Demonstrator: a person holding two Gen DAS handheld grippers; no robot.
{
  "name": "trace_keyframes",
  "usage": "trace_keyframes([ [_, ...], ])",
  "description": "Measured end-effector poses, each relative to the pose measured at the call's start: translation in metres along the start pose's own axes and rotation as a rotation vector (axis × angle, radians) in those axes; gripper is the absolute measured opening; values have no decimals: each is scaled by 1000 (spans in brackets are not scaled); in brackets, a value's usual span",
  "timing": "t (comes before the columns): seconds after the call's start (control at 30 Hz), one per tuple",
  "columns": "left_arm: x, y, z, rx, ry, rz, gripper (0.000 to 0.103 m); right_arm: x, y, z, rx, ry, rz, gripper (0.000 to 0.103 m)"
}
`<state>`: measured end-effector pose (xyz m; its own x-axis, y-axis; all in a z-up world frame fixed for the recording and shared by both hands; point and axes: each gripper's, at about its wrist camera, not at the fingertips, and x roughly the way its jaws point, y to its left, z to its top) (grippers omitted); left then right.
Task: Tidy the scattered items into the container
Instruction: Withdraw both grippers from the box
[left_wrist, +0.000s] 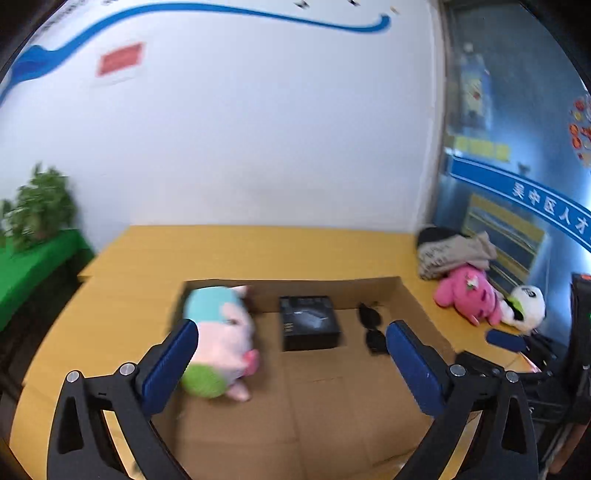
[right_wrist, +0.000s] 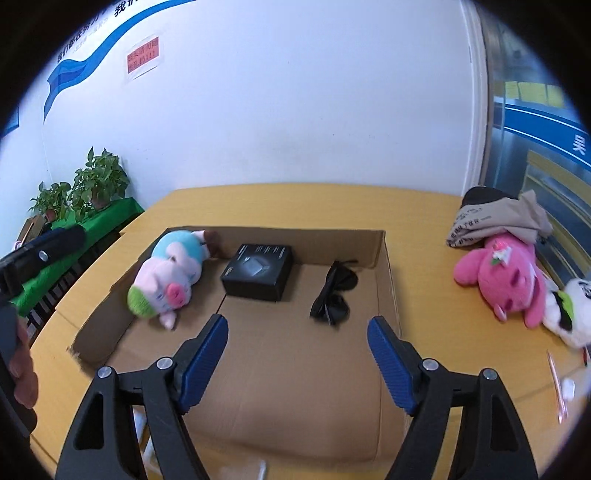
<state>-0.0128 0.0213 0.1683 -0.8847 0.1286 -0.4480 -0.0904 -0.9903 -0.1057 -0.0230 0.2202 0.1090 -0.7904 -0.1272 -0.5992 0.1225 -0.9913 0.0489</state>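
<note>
A shallow cardboard box (left_wrist: 314, 288) (right_wrist: 386, 280) lies on the yellow table. Inside it are a pastel plush pig (left_wrist: 221, 332) (right_wrist: 166, 280) at the left, a black box (left_wrist: 310, 321) (right_wrist: 258, 271) in the middle and dark sunglasses (left_wrist: 373, 325) (right_wrist: 332, 295) to the right. My left gripper (left_wrist: 291, 328) hovers open above the box, the pig just beyond its left finger. My right gripper (right_wrist: 298, 322) is also open over the box's near part, nothing between its pads. Outside the box, at the right, lie a pink plush (left_wrist: 469, 299) (right_wrist: 506, 273) and a white plush (left_wrist: 524, 306) (right_wrist: 569, 310).
Folded clothing (left_wrist: 454, 251) (right_wrist: 495, 218) rests behind the pink plush. A thin pink pen (right_wrist: 554, 384) lies at the table's right front. Potted plants (right_wrist: 92, 184) stand on a green-covered shelf left of the table. A white wall backs the table; a glass door is at the right.
</note>
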Motion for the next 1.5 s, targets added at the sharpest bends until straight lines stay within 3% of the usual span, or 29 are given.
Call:
trace_keyframes([
  [0.13, -28, 7, -13, 27, -12, 35, 103, -20, 12, -9, -28, -18, -25, 78],
  [0.43, -57, -6, -38, 63, 10, 17, 103, -42, 18, -22, -22, -19, -38, 78],
  [1.5, -59, -18, -65, 50, 106, -19, 103, -57, 14, -51, 11, 19, -19, 78],
])
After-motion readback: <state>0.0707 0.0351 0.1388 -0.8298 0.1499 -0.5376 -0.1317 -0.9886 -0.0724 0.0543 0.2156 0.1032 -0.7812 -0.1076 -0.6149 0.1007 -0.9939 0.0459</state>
